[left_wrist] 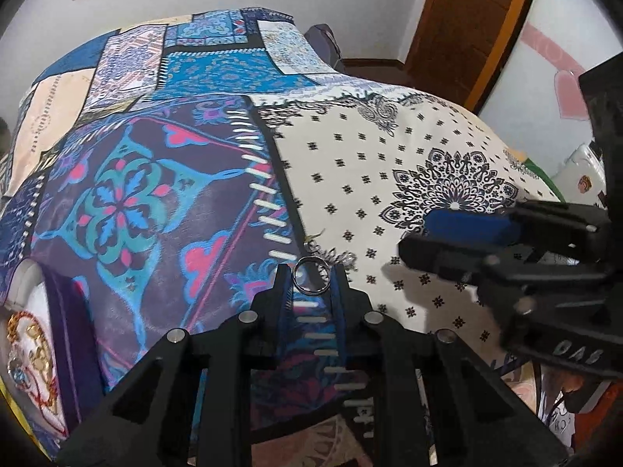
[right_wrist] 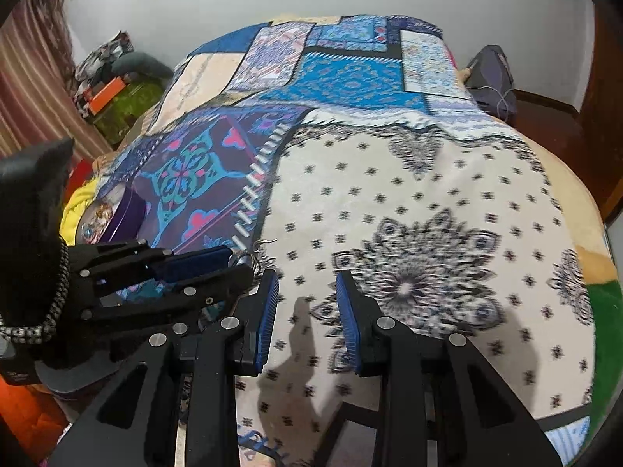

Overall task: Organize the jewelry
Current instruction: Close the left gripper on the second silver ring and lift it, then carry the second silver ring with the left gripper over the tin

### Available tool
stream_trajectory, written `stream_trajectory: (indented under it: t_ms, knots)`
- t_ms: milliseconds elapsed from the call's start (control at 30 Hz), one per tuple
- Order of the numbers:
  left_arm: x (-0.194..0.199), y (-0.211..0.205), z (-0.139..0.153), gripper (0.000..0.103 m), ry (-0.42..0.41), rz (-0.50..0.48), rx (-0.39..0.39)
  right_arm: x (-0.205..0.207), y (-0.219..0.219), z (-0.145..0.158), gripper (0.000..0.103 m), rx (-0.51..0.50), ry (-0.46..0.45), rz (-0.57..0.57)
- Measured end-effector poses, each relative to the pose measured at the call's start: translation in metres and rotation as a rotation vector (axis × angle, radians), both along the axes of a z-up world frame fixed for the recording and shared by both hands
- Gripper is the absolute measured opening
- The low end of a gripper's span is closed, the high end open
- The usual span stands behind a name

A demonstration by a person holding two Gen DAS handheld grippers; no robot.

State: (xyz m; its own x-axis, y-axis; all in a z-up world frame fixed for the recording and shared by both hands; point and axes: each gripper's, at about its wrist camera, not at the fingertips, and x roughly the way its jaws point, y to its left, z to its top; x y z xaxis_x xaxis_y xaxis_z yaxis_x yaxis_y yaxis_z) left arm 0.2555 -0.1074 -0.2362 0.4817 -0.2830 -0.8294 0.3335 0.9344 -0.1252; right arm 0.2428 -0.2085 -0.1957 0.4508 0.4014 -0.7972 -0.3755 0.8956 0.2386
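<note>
The silver ring (left_wrist: 310,275) sits pinched between the tips of your left claw (left_wrist: 311,278), standing on edge above the white stitch line where the purple patch of the bedspread (left_wrist: 389,163) meets the cream one. Your right claw (right_wrist: 306,295) holds nothing, its blue pads (right_wrist: 268,311) set wide apart over the cream patch just right of the left claw's tips, with the black mandala print (right_wrist: 412,276) ahead and to its right. Off to the left claw's far left lies a purple tray (left_wrist: 64,334) holding gold and red jewelry (left_wrist: 33,354).
</note>
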Motion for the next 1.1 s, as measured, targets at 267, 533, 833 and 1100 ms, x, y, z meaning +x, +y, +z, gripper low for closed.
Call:
stream_trajectory:
  t_ms: [267, 533, 833, 1100]
  knots:
    - [-0.018, 0.029, 0.011, 0.019, -0.03, 0.054, -0.015, 0.008, 0.03, -0.016, 0.028, -0.055, 0.021, 0.059]
    - [-0.03, 0.044, 0.027, 0.019, -0.073, 0.075, -0.045, 0.007, 0.035, -0.02, 0.009, -0.072, -0.006, 0.059]
    - [-0.043, 0.056, 0.046, 0.019, -0.112, 0.105, -0.073, 0.0, 0.03, 0.009, 0.009, -0.048, -0.087, 0.028]
    - [-0.056, 0.075, 0.071, 0.019, -0.169, 0.146, -0.096, -0.011, 0.031, 0.044, 0.009, -0.031, -0.169, 0.019]
